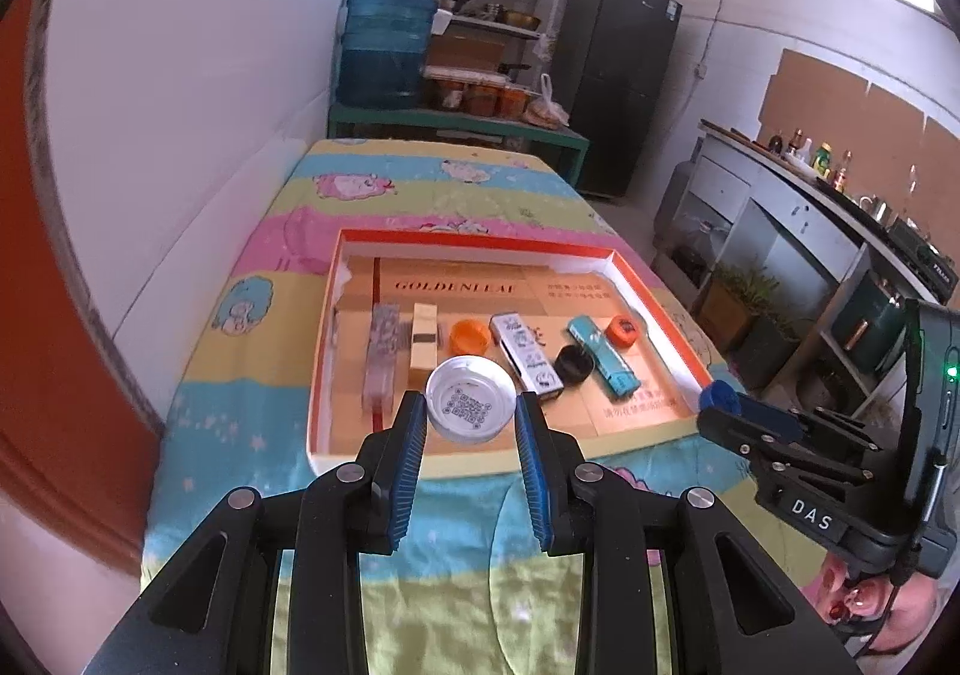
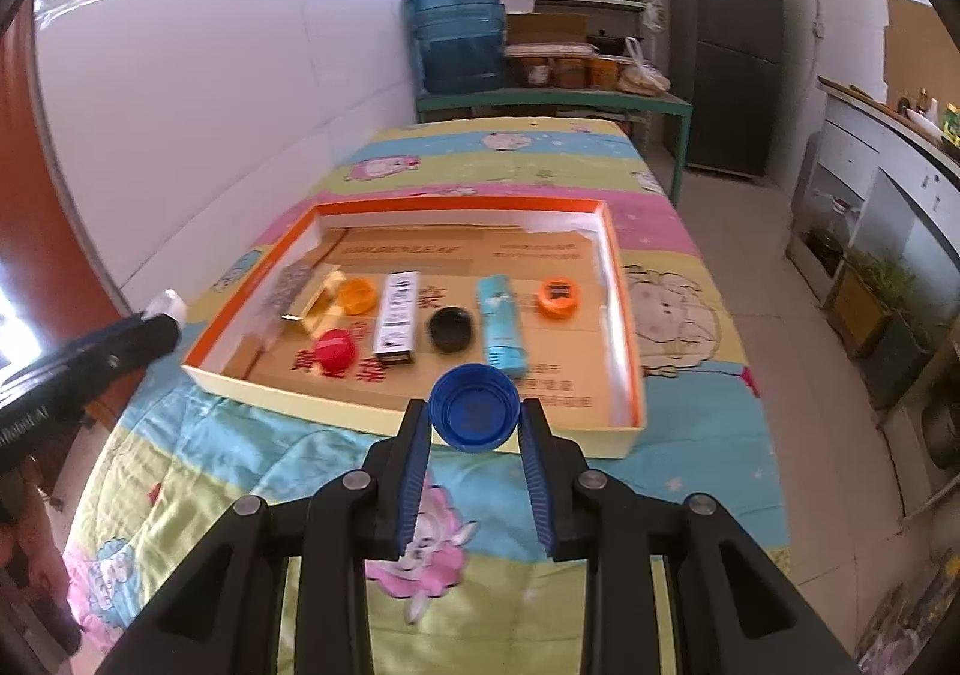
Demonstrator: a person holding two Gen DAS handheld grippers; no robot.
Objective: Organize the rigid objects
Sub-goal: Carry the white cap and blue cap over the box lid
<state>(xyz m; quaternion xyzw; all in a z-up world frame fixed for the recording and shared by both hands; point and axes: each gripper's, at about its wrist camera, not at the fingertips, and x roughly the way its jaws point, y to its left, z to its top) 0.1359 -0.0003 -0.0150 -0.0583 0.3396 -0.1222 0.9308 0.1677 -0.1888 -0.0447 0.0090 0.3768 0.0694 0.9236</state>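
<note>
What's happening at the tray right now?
A person holds a gripper in each hand. The left gripper has its jaws shut on a white cap, the right gripper on a blue cap. Both hover at the near edge of the orange-rimmed tray, where small boxes and caps already lie in a row.

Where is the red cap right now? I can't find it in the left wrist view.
In the right wrist view, the red cap lies inside the tray, near its left front, beside the black-and-white box.
</note>
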